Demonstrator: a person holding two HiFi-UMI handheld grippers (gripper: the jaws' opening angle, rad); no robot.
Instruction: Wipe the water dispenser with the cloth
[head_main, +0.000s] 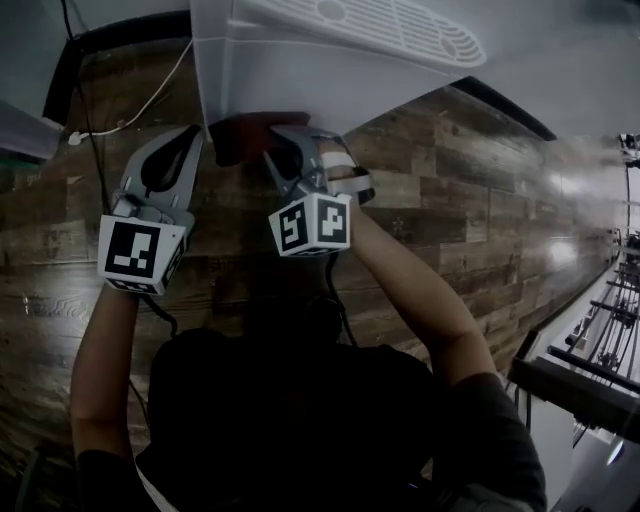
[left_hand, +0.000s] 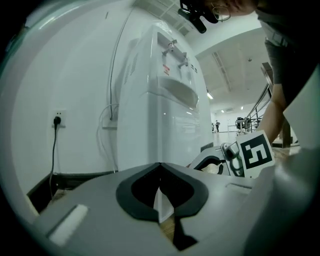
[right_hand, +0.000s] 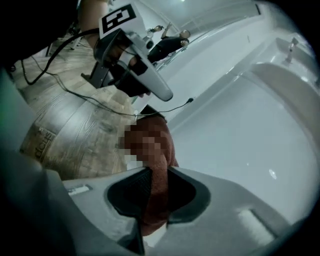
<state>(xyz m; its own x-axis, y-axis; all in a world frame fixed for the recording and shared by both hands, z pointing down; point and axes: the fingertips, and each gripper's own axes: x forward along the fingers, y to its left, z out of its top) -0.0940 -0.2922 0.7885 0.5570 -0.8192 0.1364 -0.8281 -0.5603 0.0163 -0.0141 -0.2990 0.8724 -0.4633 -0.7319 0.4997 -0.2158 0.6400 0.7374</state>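
Head view, clamped cloth (head_main: 243, 137) seemingly touching dispenser (head_main: 300, 62)

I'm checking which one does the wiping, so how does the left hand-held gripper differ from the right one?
The right hand-held gripper is shut on the reddish cloth; the left hand-held gripper is shut on nothing. The right holds its cloth at the water dispenser's white wall; the left merely points at that wall with bare jaws. Both are side by side, each carrying a marker cube.
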